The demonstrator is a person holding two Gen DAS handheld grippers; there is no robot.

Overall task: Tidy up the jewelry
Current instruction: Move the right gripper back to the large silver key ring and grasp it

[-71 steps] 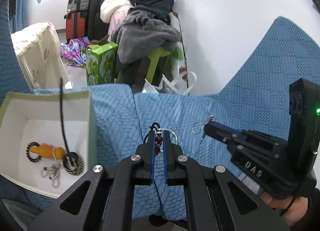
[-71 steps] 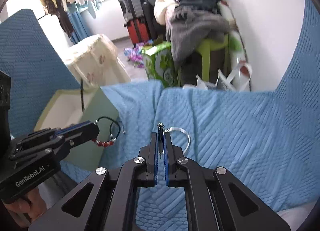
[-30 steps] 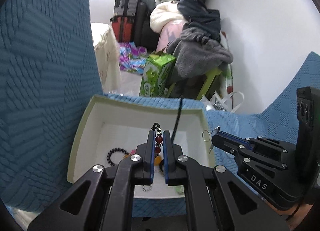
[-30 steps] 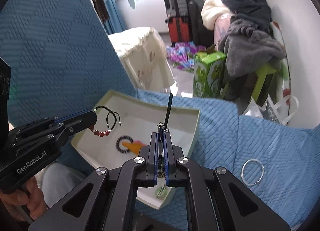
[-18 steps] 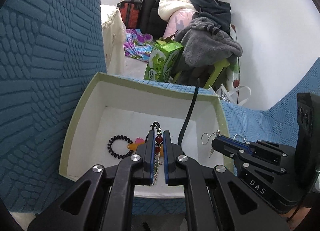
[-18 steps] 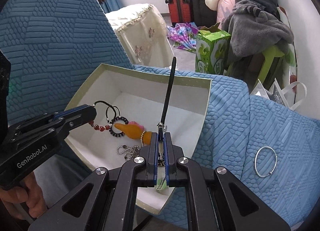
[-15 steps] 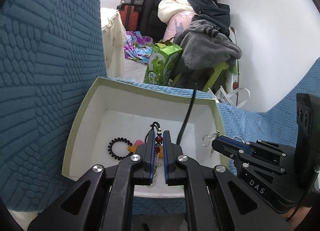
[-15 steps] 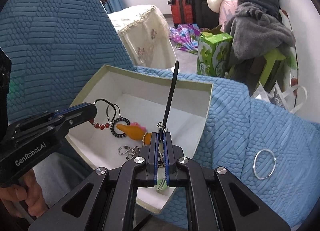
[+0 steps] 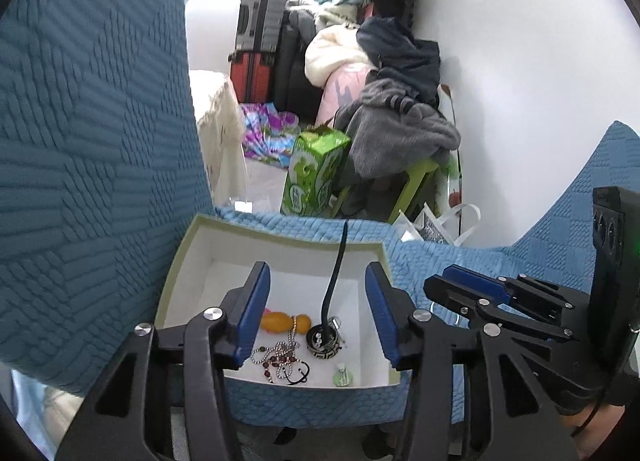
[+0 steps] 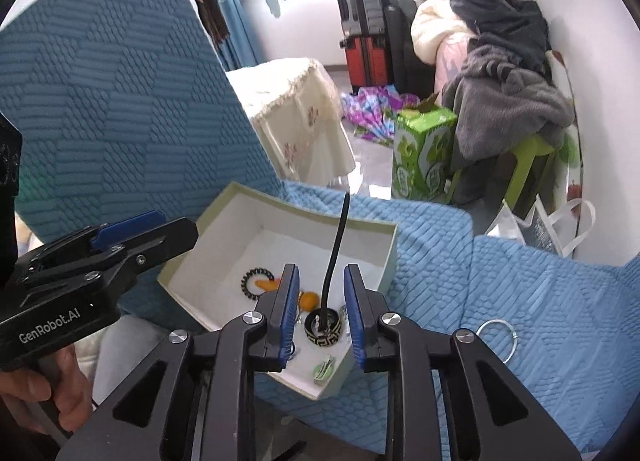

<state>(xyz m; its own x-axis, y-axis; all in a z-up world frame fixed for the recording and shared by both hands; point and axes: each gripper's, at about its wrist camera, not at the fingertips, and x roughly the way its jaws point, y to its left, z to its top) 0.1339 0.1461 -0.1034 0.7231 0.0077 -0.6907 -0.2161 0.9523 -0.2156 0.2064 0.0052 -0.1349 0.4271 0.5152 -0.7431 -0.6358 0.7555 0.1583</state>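
Observation:
A white box with a green rim (image 9: 182,257) (image 10: 224,201) sits on the blue quilt. My left gripper (image 9: 317,273) hangs above it, its jaws opening with nothing between them. The red bead bracelet (image 9: 280,361) lies loose on the box floor beside a bead chain, an orange pendant (image 9: 280,321) and a black patterned band (image 9: 324,341) with a cord standing up from it. My right gripper (image 10: 322,277) is also over the box; its jaws are opening and hold nothing, with the band (image 10: 323,327) showing through the gap. A silver hoop (image 10: 498,335) rests on the quilt to the right.
A black hair tie (image 10: 256,279) and a small green clip (image 10: 324,371) are also in the box. A blue quilted cushion (image 10: 120,101) rises on the left. Beyond the bed edge stand a green carton (image 10: 424,149), a clothes pile and suitcases.
Both grippers' jaws have parted and let go. The red bead bracelet and the small silver piece have dropped into the box. Both grippers have lifted a little.

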